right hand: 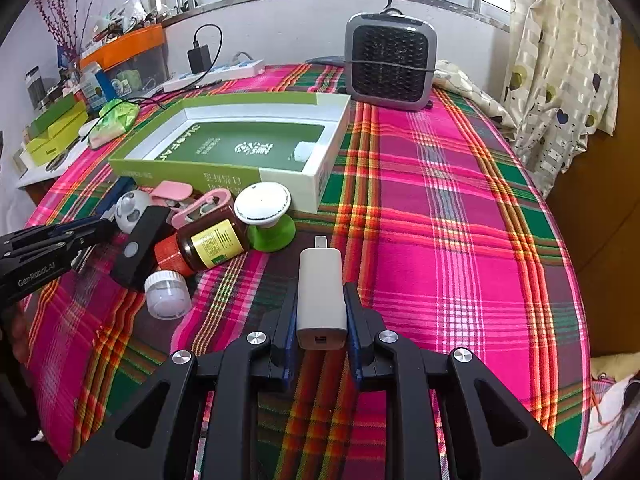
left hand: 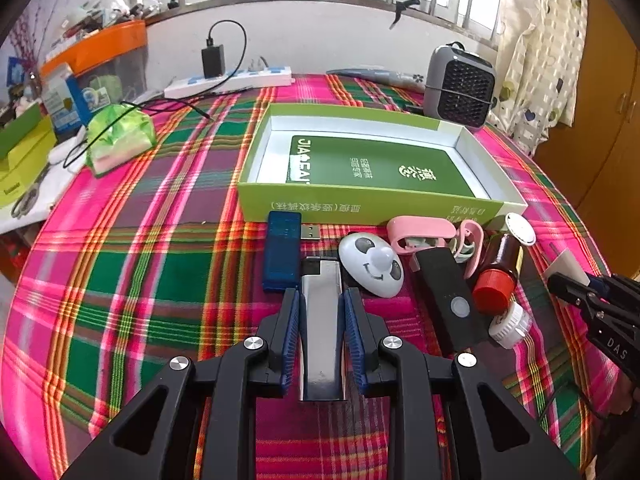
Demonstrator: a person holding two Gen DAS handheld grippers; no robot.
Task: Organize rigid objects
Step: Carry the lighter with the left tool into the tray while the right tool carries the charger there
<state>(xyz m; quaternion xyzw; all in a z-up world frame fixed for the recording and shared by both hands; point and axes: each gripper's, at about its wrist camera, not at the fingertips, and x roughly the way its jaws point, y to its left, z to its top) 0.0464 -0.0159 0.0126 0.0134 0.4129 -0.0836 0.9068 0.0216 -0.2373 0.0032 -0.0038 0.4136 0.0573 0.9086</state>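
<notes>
Round table under a pink-green plaid cloth [left hand: 160, 264], set against a white wall with a barred window. A power strip [left hand: 236, 80] with a black charger plugged in lies at the far edge, and a grey fan heater [right hand: 390, 66] is at the far right. Patterned curtain [right hand: 560, 72] on the right, cluttered side shelf on the left.

My left gripper [left hand: 320, 300] has a silver lighter [left hand: 322, 320] between its blue pads; the pads look to be touching its sides, so I read it as clamped. My right gripper [right hand: 320, 296] is closed on a beige USB adapter [right hand: 321, 292], plug end pointing away.

The open green box [left hand: 360, 200] sits mid-table with a dark green booklet inside. The loose pile lies just in front of it: blue USB stick [left hand: 282, 252], white smiley-face gadget [left hand: 372, 264], pink clip [left hand: 424, 234], black stick with a round button [left hand: 448, 300], brown bottle with a red cap [left hand: 498, 272] lying on its side, and a small clear jar [left hand: 510, 324].

Only the right view shows the white-topped green knob [right hand: 268, 216] clearly; on the left it's mostly behind the bottle. Only the left view shows the blue stick whole and the lighter.

The lighter's near end is partly hidden by the gripper frame. Box print is too warped to read. Shelf clutter is too small to sort out.
</notes>
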